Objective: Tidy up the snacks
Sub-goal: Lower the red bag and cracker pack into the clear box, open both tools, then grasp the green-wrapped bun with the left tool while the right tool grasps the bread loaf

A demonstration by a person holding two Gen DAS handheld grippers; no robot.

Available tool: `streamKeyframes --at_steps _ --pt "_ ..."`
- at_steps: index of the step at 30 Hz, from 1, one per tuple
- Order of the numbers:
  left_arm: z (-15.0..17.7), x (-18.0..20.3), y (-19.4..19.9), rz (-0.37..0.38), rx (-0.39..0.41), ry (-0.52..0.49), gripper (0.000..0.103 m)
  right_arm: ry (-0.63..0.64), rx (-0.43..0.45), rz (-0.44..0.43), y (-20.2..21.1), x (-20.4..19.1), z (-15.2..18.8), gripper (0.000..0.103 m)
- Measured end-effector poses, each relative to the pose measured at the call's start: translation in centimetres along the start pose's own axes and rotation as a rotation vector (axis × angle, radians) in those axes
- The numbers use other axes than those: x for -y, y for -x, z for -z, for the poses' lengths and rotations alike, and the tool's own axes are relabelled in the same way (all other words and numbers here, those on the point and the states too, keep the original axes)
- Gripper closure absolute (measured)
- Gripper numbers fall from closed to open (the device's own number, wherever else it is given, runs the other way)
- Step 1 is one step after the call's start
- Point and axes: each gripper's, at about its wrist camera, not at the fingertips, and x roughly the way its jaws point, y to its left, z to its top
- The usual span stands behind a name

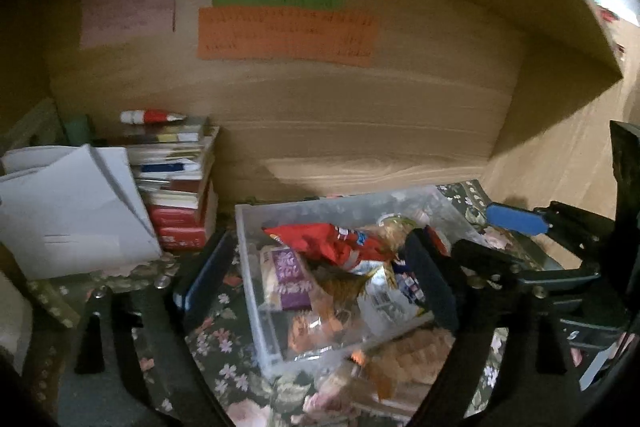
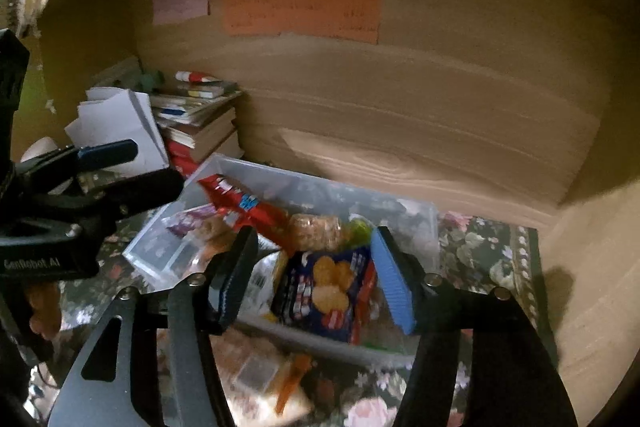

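Note:
A clear plastic bin (image 1: pixel 250 227) (image 2: pixel 416 215) sits on a floral cloth and holds several snack packs: a red bag (image 1: pixel 320 241) (image 2: pixel 240 201), a purple-labelled pack (image 1: pixel 286 277) and a dark blue cracker pack (image 2: pixel 328 291). A pale snack pack (image 2: pixel 256 371) (image 1: pixel 400 355) lies on the cloth in front of the bin. My left gripper (image 1: pixel 312 287) is open, its fingers either side of the bin's left part. My right gripper (image 2: pixel 316 279) is open above the bin's near edge, with the blue cracker pack between its fingers. It shows in the left wrist view (image 1: pixel 516 219).
A stack of books (image 1: pixel 180 187) (image 2: pixel 200 119) with a red-and-white tube on top stands at the back left beside white folded paper (image 1: pixel 72 211). A wooden back wall carries pink, green and orange notes (image 1: pixel 288 33). The wooden side wall (image 2: pixel 592 267) is at the right.

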Motion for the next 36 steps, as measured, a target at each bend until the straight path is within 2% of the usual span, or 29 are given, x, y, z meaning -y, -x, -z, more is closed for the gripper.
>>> streamKeyframes --at_steps 5,11,20,27,31,33,36 --pt "1.8 -0.3 1.8 -0.014 -0.014 -0.006 0.01 -0.014 0.02 -0.009 2.2 -0.2 1.7 0.04" --pt "5.0 -1.2 2.0 -0.022 -0.084 0.018 0.01 -0.032 -0.004 -0.02 3.1 -0.4 4.5 0.036" --pt "10.6 -1.6 1.2 -0.01 -0.205 0.034 0.01 -0.059 -0.091 -0.045 1.8 -1.5 8.6 0.031" --pt "13.5 -1.0 0.6 0.008 -0.265 0.02 0.01 -0.088 -0.153 -0.053 0.1 -1.3 10.0 0.03" --pt "14.8 -0.8 -0.1 0.013 -0.292 0.012 0.02 -0.086 -0.166 -0.062 -0.5 -1.2 9.8 0.023" --pt "15.1 -0.7 0.0 -0.003 -0.275 -0.004 0.024 -0.076 -0.176 -0.062 -1.0 -1.3 9.8 0.022" --pt "15.4 -0.8 0.1 -0.014 -0.266 -0.011 0.043 -0.051 -0.229 -0.052 -2.4 -1.8 10.1 0.025"
